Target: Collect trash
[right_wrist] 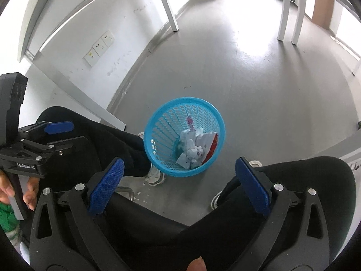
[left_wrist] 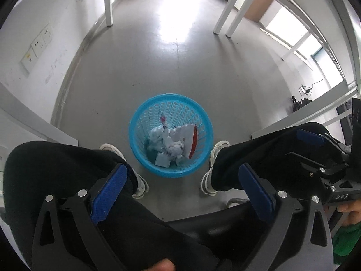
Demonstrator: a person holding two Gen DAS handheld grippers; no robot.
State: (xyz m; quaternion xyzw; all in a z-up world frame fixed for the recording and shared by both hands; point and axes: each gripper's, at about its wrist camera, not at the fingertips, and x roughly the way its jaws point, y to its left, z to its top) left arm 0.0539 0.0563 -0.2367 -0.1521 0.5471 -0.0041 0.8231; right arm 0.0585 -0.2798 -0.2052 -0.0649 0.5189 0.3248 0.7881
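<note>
A round blue plastic basket (left_wrist: 171,95) (right_wrist: 185,99) stands on the grey floor between a seated person's feet. In it lie crumpled white papers (left_wrist: 171,144) (right_wrist: 194,149) and a red-and-white wrapper (left_wrist: 194,142) (right_wrist: 212,146). My left gripper (left_wrist: 182,169) hangs above the basket's near side, over the knees, open with nothing between its blue pads. My right gripper (right_wrist: 179,162) is open and empty too, above and on the near side of the basket. Each gripper also shows in the other's view: the right gripper (left_wrist: 304,146) and the left gripper (right_wrist: 63,136).
The person's black-trousered legs (left_wrist: 56,169) and white shoes (left_wrist: 216,149) flank the basket, above a black chair seat (left_wrist: 214,228). White table legs (left_wrist: 108,2) (right_wrist: 283,9) stand farther off. A white wall with sockets (left_wrist: 38,45) runs along the left.
</note>
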